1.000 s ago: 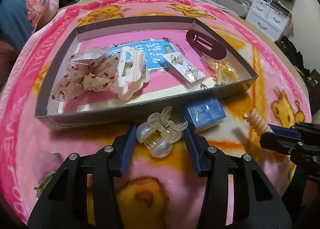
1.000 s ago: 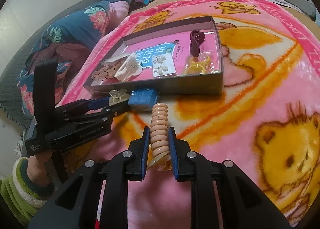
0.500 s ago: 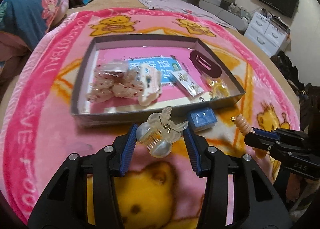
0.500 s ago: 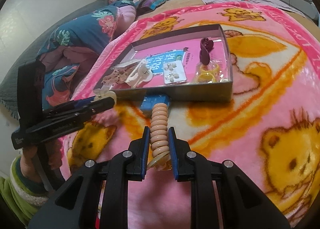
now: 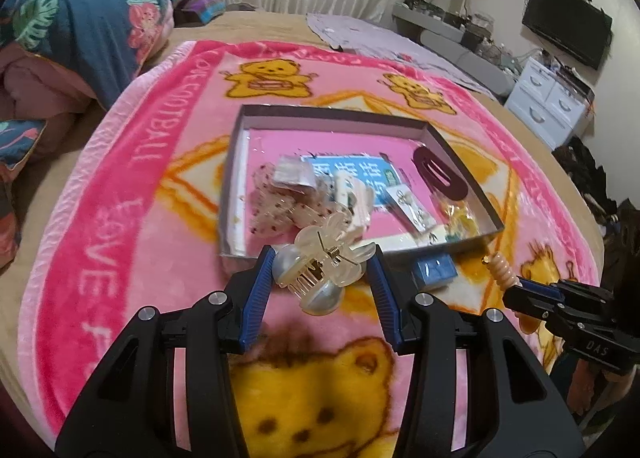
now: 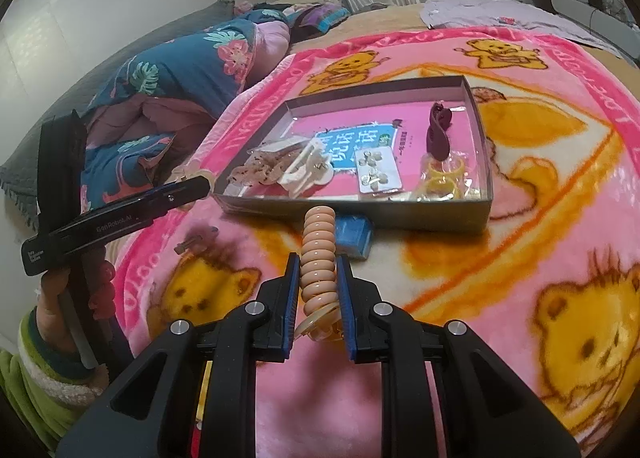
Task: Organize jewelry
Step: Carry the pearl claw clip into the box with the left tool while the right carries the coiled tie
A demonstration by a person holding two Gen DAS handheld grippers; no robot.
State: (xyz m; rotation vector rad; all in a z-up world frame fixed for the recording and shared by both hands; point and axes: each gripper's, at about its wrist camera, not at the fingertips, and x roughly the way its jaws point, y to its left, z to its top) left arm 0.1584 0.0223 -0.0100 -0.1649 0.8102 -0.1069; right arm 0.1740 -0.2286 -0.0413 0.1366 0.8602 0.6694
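My left gripper [image 5: 322, 264] is shut on a clear pearl claw clip [image 5: 320, 270] and holds it in the air in front of the tray's near wall. My right gripper [image 6: 318, 276] is shut on a peach spiral hair tie [image 6: 318, 246], also raised; it also shows at the right of the left wrist view [image 5: 502, 272]. The grey tray [image 5: 236, 162] [image 6: 482, 162] on the pink blanket holds a mesh scrunchie [image 5: 276, 202], a white claw clip [image 5: 352, 194], an earring card [image 6: 376, 170], a maroon clip [image 5: 438, 174] and yellow rings [image 6: 442, 178].
A small blue box [image 5: 434, 270] [image 6: 352, 236] lies on the blanket just outside the tray's near wall. A small clip [image 6: 192, 242] lies on the blanket at the left. A folded quilt [image 5: 80, 30] sits at the far left; drawers [image 5: 548, 98] stand at the right.
Both grippers have lifted and pulled back from the tray with their items still held. The tray now looks smaller and farther away in both views.
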